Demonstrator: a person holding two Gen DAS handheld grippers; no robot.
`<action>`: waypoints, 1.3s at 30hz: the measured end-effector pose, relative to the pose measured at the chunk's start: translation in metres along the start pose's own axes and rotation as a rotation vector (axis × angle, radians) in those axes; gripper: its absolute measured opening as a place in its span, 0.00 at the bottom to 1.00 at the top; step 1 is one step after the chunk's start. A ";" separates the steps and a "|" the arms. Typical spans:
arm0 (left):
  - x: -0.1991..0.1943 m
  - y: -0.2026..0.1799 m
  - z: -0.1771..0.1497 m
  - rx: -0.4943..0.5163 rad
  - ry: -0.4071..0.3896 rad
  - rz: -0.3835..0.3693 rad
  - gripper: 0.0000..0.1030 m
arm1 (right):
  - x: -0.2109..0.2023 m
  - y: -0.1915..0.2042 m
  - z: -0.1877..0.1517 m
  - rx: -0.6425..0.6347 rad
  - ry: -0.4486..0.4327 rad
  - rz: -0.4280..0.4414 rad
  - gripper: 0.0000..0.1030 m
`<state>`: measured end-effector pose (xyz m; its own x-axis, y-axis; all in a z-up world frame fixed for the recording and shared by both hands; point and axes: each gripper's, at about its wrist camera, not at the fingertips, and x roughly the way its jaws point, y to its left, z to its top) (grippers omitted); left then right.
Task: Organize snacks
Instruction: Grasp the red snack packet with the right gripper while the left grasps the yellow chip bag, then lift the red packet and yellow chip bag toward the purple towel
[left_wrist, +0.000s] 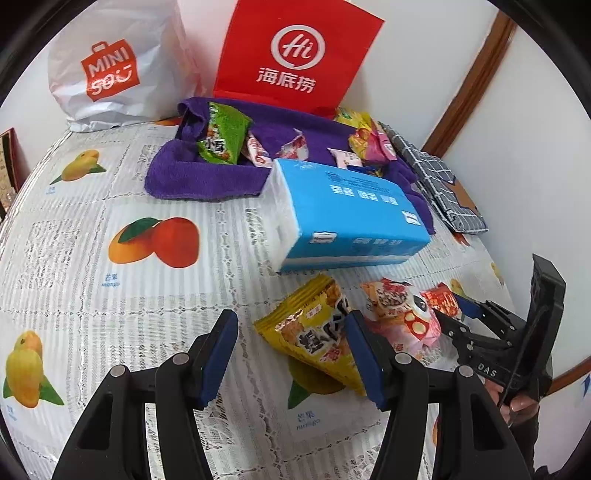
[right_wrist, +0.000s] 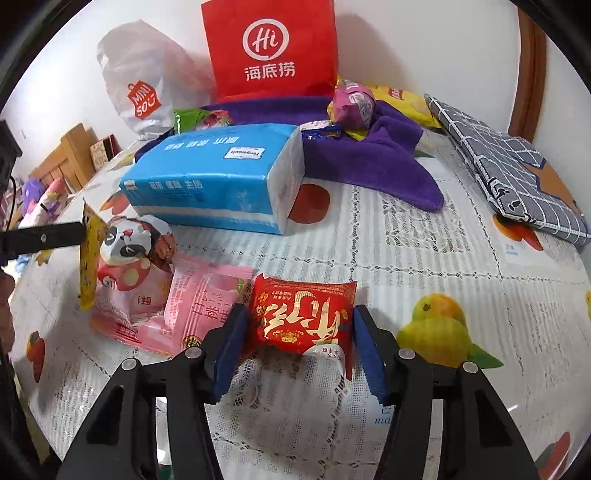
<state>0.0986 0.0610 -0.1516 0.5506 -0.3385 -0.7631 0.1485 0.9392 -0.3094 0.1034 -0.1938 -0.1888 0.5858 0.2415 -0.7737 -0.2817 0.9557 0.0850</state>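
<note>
My left gripper (left_wrist: 291, 341) is open above the tablecloth, with a yellow snack packet (left_wrist: 314, 332) lying between its fingers, nearer the right one. My right gripper (right_wrist: 295, 332) is open, its fingers on either side of a red snack packet (right_wrist: 301, 314) that lies on the table. It also shows at the right of the left wrist view (left_wrist: 448, 317). A panda-print packet (right_wrist: 129, 258) and a pink packet (right_wrist: 199, 306) lie left of the red one. More snacks (left_wrist: 221, 134) rest on a purple towel (left_wrist: 207, 173).
A blue tissue pack (left_wrist: 347, 218) lies mid-table. A red paper bag (left_wrist: 295, 55) and a white Miniso bag (left_wrist: 118, 70) stand against the wall. A grey checked pouch (right_wrist: 513, 173) lies at the right. The table has a fruit-print cloth (left_wrist: 92, 258).
</note>
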 end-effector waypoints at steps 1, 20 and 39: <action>0.000 -0.002 -0.001 0.008 0.000 -0.007 0.57 | 0.000 -0.002 0.000 0.006 -0.001 0.006 0.53; 0.041 -0.028 -0.005 0.072 0.066 0.094 0.62 | -0.024 -0.026 -0.002 0.071 -0.053 -0.009 0.53; -0.003 -0.009 0.003 0.032 -0.021 0.063 0.53 | -0.049 -0.011 0.027 0.082 -0.114 0.004 0.52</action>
<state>0.0981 0.0535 -0.1446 0.5770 -0.2777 -0.7681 0.1394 0.9601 -0.2424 0.0982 -0.2122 -0.1345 0.6690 0.2580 -0.6970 -0.2239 0.9642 0.1420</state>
